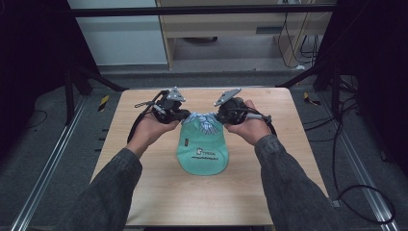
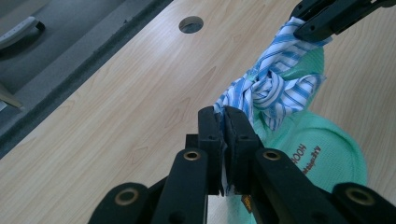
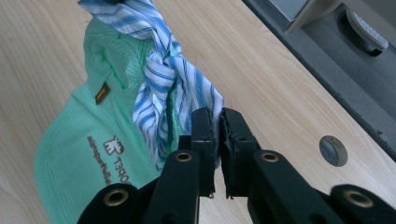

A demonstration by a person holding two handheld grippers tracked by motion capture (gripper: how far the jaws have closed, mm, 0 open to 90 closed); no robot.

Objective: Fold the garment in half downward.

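At the left of the high view, the left gripper is pressed shut on one end of a blue-and-white striped cloth; its own view shows the jaws clamped on the fabric's edge, the cloth running up and away to a knot. That knot sits midway along the cloth, at the far edge of a green bib lying flat on the table, with its printed rounded end toward the person. The cloth's long axis therefore runs across the table, side to side, from one gripper to the other, while the bib's length runs toward the person, at a right angle to it. At the right, the right gripper is likewise shut on the other end of the cloth; in its own view the jaws pinch the striped tail just below the knot, with the bib spread beneath. Both grippers sit about equally near the knot, one each side, so neither has the advantage. Judging by this, the coming move is a pull along that cross-table line: outward to tighten the knot, the two hands drawing apart evenly so the bib stays centred.
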